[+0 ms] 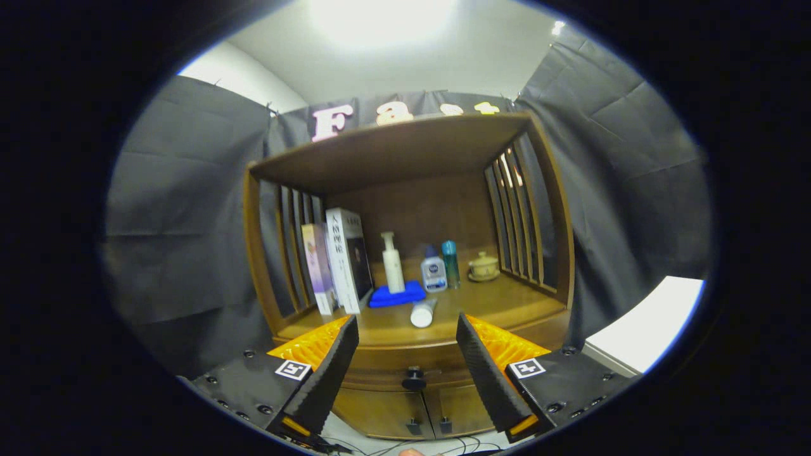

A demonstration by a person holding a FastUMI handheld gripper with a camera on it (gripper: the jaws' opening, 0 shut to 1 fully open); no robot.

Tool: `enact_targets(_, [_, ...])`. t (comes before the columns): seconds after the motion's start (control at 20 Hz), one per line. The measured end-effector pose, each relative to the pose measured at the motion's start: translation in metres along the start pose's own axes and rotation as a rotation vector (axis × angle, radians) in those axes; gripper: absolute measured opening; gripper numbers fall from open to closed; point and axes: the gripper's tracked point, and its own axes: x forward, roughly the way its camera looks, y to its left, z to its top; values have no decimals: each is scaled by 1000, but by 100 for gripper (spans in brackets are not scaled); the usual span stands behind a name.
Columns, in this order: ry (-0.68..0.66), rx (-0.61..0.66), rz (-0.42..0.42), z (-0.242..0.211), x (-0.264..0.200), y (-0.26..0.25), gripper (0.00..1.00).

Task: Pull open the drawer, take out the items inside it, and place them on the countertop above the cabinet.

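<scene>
The gripper (407, 329) hangs in front of a wooden cabinet (557, 215), its two fingers spread wide apart with nothing between them but open air. Straight ahead and a little below the fingertips sits the drawer (405, 364), closed, with its dark round knob (414, 379) showing in the gap between the fingers. The fingers touch neither the knob nor the drawer front. Beneath the drawer, two small cabinet doors (405, 411) meet side by side, each with its own little dark pull.

Just beyond the fingertips runs the countertop (507, 297), the floor of an open shelf with slatted sides. A white bottle (422, 312) lies on its side there, nearest the fingers. Farther back, a tall white pump bottle (393, 263) stands on a folded blue cloth (397, 294). To the right of that stand a small clear bottle with a blue label (434, 271) and a slim teal bottle (450, 263), close together, and farther right a small lidded pot (483, 267) (possibly ceramic, though it is too small to be sure). Beyond the left finger, two books (336, 263) stand upright against the left slats.

The drawer's contents are hidden behind its closed front.
</scene>
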Motion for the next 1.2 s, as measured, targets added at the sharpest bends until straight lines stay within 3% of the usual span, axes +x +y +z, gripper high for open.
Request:
enact_targets(0.4, [-114, -135, -43, 87, -59, -6, 98])
enact_targets(0.65, [-127, -65, -55, 124, -64, -12, 97])
enact_targets(0.85, [-211, -13, -90, 169, -57, -18, 97])
enact_targets(1.0, [-162, 1, -67, 143, -59, -11, 97])
enact_targets(1.2, [-104, -75, -63, 106, -57, -15, 98])
